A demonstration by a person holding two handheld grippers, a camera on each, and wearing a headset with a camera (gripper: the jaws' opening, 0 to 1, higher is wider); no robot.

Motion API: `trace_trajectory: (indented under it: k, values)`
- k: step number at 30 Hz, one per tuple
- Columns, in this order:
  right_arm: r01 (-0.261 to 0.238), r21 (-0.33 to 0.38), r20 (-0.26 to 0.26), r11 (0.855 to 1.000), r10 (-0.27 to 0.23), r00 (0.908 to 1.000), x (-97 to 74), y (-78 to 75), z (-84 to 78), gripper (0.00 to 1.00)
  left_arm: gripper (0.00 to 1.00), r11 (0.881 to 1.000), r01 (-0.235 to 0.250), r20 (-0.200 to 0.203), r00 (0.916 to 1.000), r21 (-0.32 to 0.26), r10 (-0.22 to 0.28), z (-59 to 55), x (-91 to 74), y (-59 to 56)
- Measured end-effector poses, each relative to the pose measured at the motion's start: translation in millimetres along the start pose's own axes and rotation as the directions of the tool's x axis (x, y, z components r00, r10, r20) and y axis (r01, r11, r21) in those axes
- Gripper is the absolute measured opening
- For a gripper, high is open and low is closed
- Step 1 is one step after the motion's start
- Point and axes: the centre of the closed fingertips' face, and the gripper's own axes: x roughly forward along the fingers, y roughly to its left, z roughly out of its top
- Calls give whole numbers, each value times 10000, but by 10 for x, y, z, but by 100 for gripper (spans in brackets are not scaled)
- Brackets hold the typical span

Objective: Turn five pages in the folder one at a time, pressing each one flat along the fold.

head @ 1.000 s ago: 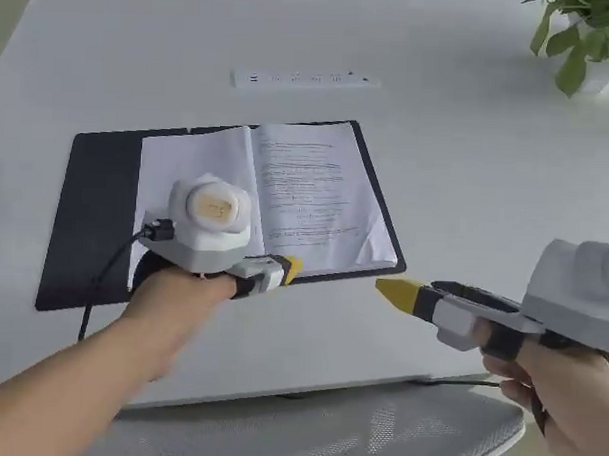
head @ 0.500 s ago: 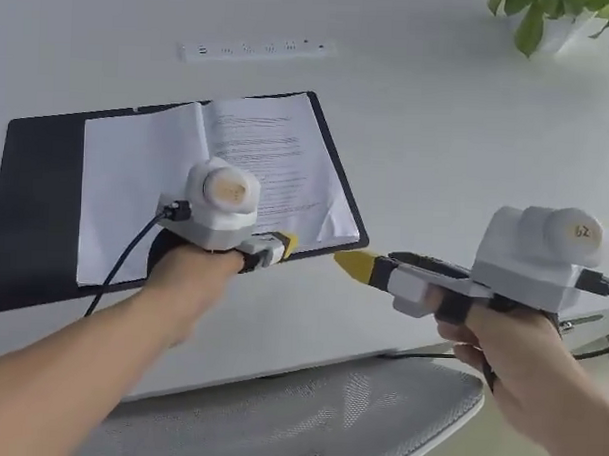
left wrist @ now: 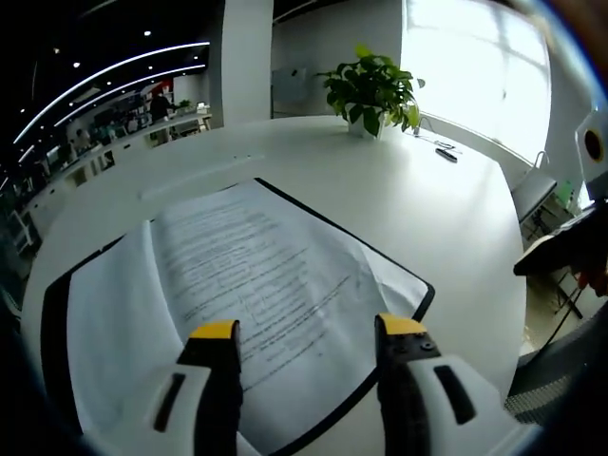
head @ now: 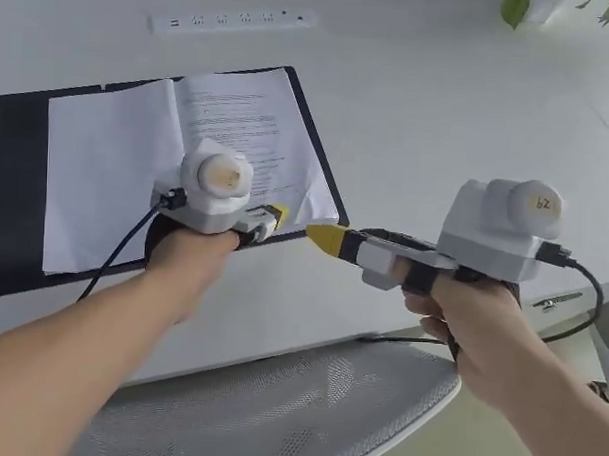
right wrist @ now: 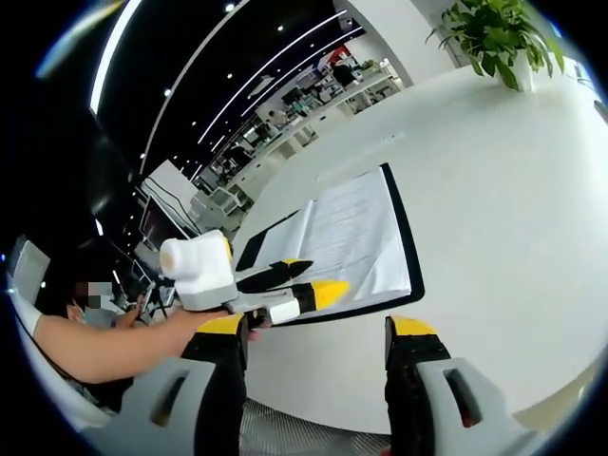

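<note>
The black folder (head: 12, 158) lies open on the white table, with a blank left page (head: 101, 171) and a printed right page (head: 238, 116) lying flat. My left gripper (head: 273, 217) hovers over the folder's near edge at the bottom of the printed page (left wrist: 256, 275); in the left gripper view (left wrist: 309, 331) its jaws are open with nothing between them. My right gripper (head: 326, 239) is just right of it, off the folder's near right corner, pointing left. In the right gripper view (right wrist: 316, 326) it is open and empty, facing the left gripper (right wrist: 285, 285) and the folder (right wrist: 351, 237).
A white power strip (head: 232, 20) lies beyond the folder. A potted plant (left wrist: 370, 90) stands at the table's far right. A grey mesh chair back (head: 278, 407) sits below the table's near edge. Cables trail from both grippers.
My right gripper has moved left, close to the left gripper and the folder's near right corner. The left gripper has stayed over the near edge. The pages have not moved.
</note>
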Motion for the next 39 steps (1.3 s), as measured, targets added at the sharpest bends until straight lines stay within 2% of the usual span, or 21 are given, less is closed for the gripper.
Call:
trace_trajectory:
  k: [2, 5, 7, 9, 16, 20, 26, 39]
  values:
    - [-9, 78, 29, 10000, 9, 10000, 12, -19, 8, 57, 55, 10000, -49, -22, 10000, 44, 50, -11, 30, -6]
    - [-10, 213, 59, 9998, 9, 10000, 32, -59, 15, 56, 51, 9959, -334, -122, 9993, 840, 345, -67, 66, 28]
    - [-32, 348, 136, 9994, 27, 9999, 44, -86, 27, 56, 49, 9969, -371, 19, 9993, 692, 371, -65, 65, 31]
    - [-43, 476, 174, 9989, 35, 9998, 58, -103, 29, 56, 48, 9960, -344, 117, 9994, 822, 336, -70, 65, 28]
    - [-121, 682, 250, 9976, 105, 9996, 91, -120, 54, 55, 31, 9947, -154, 285, 9995, 1012, 126, -67, 69, -30]
    - [-148, 766, 267, 9970, 128, 9996, 99, -125, 62, 55, 30, 9965, -173, 319, 9994, 820, 147, -63, 88, 13]
    - [-166, 896, 337, 9958, 137, 9993, 114, -113, 76, 55, 28, 9970, -235, 271, 9994, 735, 215, -67, 87, 17]
    - [-301, 1013, 304, 9944, 271, 9992, 169, -38, 43, 53, 20, 9964, -376, 271, 9990, 757, 357, -73, 87, 64]
